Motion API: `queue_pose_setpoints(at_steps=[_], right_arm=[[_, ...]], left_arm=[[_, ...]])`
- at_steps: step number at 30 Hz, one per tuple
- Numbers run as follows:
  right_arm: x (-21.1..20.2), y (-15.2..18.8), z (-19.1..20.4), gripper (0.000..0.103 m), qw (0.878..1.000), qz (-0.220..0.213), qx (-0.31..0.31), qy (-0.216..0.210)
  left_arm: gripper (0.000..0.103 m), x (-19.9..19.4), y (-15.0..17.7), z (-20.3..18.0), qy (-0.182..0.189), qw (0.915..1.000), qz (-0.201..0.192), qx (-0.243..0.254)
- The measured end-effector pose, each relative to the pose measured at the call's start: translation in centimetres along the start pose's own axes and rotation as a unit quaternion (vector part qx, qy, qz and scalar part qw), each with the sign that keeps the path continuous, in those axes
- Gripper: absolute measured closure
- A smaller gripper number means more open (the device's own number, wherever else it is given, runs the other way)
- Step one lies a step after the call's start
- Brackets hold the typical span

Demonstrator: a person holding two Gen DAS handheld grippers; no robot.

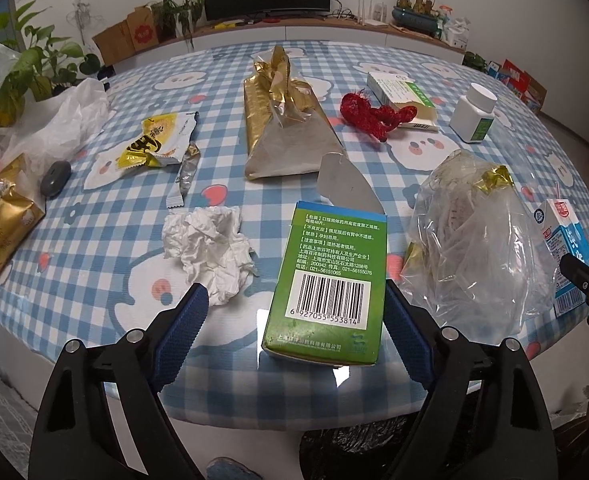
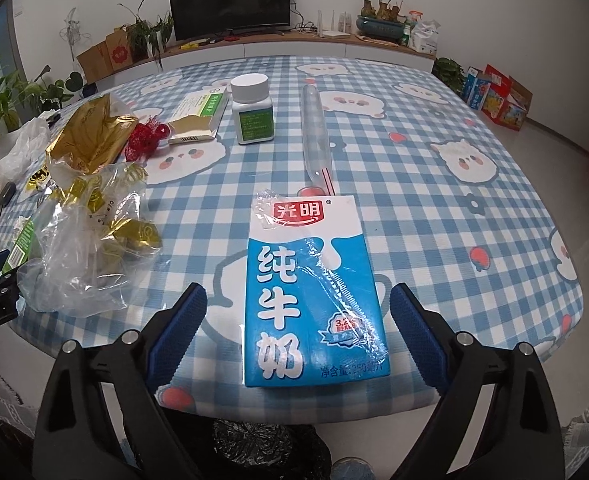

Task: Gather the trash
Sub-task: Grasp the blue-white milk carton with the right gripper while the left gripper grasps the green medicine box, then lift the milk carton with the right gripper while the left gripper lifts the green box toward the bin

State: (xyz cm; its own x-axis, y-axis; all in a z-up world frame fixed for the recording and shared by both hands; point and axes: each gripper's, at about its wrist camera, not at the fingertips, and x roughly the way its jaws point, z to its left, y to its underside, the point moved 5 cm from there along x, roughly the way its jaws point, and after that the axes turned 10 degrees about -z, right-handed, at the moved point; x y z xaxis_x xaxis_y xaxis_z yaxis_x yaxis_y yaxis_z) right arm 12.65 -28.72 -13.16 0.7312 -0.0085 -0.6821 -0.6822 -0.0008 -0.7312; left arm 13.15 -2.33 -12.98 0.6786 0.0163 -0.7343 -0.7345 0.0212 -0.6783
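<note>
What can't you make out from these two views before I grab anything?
- Black bag under the table: both views, table edge and gripper frames hide its mouth.
- Clear bag: left view, crumpled plastic blurs its contents.
- Green box: whether the right pad touches it.
- Bottle label: too small.

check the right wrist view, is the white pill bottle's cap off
No, the white pill bottle stands upright on the checked tablecloth with its white cap screwed on top.
</note>
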Motion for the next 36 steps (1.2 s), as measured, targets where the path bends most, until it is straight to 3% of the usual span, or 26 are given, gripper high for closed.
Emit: queue_pose_setpoints(at_steps=[14,17,36], right_arm=[[2.0,0.4,-0.3,0.042,1.0,0.021,0.015,-0.006],[2.0,0.4,-0.3,0.042,1.0,0.021,0.017,-0.007],[1.0,0.1,-0.3,0.042,1.0,0.016,0.015,-0.008]], left_arm=[[0.049,1.5,0.1,-0.6,0.022,0.9997,0.013,-0.002],[0.055,1.7,0.2,-0.8,0.023,0.9996,0.016,0.001],[0.056,0.6,0.0,-0.8,0.02,0.9998,0.003,0.001]])
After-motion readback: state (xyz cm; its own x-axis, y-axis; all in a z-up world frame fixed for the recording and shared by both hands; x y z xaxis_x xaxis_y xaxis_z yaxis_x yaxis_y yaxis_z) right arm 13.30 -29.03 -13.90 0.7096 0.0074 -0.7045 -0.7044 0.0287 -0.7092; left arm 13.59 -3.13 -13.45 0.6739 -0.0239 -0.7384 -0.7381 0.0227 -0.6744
